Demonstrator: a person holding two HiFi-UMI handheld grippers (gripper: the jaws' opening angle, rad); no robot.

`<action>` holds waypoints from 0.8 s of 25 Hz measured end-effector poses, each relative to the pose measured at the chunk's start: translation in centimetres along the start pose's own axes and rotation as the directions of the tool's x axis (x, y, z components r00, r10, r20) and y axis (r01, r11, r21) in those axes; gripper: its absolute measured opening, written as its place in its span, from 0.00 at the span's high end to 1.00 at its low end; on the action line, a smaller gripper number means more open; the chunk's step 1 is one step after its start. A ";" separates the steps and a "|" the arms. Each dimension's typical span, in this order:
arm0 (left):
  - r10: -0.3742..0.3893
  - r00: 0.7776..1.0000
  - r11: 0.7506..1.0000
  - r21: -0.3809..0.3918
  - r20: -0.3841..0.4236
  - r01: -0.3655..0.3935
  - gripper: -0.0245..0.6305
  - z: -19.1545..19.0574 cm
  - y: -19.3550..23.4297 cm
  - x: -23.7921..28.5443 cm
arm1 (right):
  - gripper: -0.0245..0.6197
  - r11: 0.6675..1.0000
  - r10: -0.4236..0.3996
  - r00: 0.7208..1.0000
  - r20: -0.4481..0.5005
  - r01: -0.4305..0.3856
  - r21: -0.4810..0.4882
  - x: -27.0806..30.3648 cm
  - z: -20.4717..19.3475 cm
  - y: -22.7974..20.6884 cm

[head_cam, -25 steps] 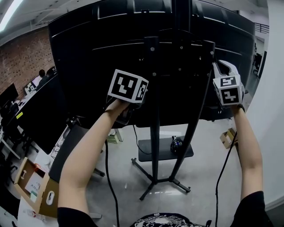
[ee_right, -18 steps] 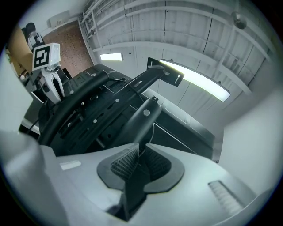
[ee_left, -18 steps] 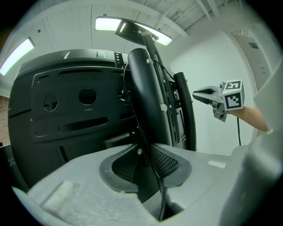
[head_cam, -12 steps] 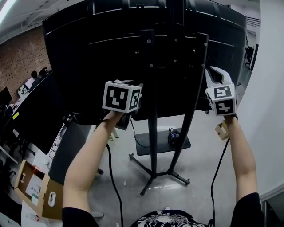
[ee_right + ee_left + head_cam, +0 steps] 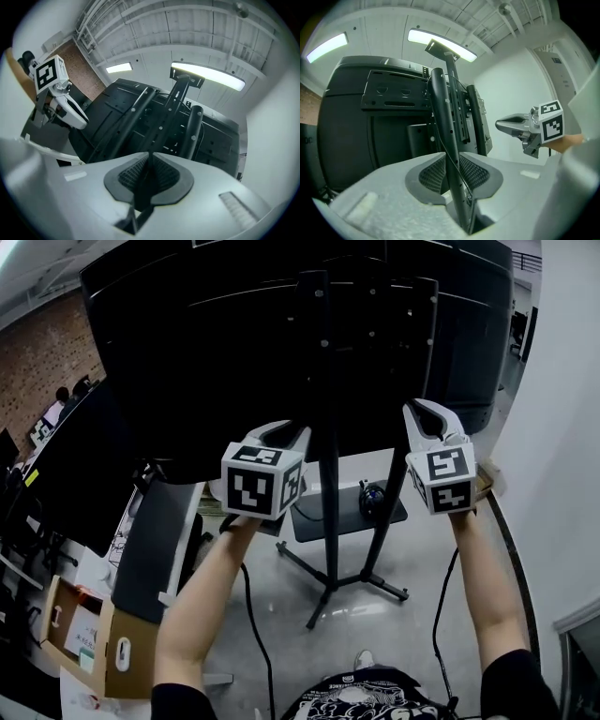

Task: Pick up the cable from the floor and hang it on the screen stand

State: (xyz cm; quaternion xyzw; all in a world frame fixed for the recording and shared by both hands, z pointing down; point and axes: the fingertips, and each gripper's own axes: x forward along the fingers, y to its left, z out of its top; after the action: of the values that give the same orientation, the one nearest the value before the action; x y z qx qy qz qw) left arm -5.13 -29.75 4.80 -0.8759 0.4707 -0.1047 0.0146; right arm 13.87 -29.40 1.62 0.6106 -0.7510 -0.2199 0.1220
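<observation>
Since 1 second ago the 2 grippers have dropped and drawn back from the rear of the large black screen (image 5: 216,343). The left gripper (image 5: 286,432) now hangs below the screen's bottom edge, in front of the centre pole of the black metal screen stand (image 5: 329,521). The right gripper (image 5: 418,410) is near the stand's right upright.

The left jaws have just been opening and stand spread by a narrow gap. In the left gripper view the thin black cable (image 5: 459,174) runs down the pole into that gap; whether it touches a pad is unclear. The right jaws also stand slightly apart, with only the dark stand showing between them.

In the head view the cable is lost against the dark stand. The frame cuts off the screen's top. The dark bundle (image 5: 372,495) on the stand's low shelf is too small to identify.
</observation>
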 end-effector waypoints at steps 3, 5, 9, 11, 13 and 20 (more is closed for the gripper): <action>-0.025 0.999 0.999 -0.025 0.034 0.026 0.82 -1.8 -2.0 -1.2 | 0.92 0.997 0.028 0.999 -0.016 -0.027 0.077 -1.8 -1.4 3.3; -0.046 0.998 0.998 -0.037 0.042 0.047 0.82 -3.2 -3.6 -1.8 | 0.92 0.992 0.045 0.998 -0.035 -0.040 0.118 -3.0 -2.6 5.4; -0.080 0.995 0.991 -0.099 0.063 0.086 0.82 -6.3 -6.6 -2.9 | 0.92 0.979 0.071 0.994 -0.080 -0.054 0.198 -5.4 -5.0 8.8; -0.083 0.994 0.988 -0.121 0.076 0.092 0.82 -7.8 -7.7 -3.3 | 0.93 0.973 0.082 0.992 -0.099 -0.059 0.222 -6.4 -6.0 10.5; -0.072 0.994 0.988 -0.129 0.085 0.082 0.85 -9.2 -8.7 -3.8 | 0.94 0.969 0.090 0.989 -0.120 -0.059 0.239 -7.4 -7.0 12.0; -0.047 0.995 0.989 -0.135 0.083 0.058 0.94 -13.2 -11.8 -5.5 | 0.95 0.954 0.115 0.977 -0.179 -0.058 0.296 -11.1 -9.9 15.8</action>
State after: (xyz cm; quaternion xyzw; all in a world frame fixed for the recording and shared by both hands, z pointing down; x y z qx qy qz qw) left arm -0.98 -17.71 18.22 -0.8904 0.4527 -0.0372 -0.0297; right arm 7.18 -17.92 18.79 0.6068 -0.7856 -0.0418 0.1136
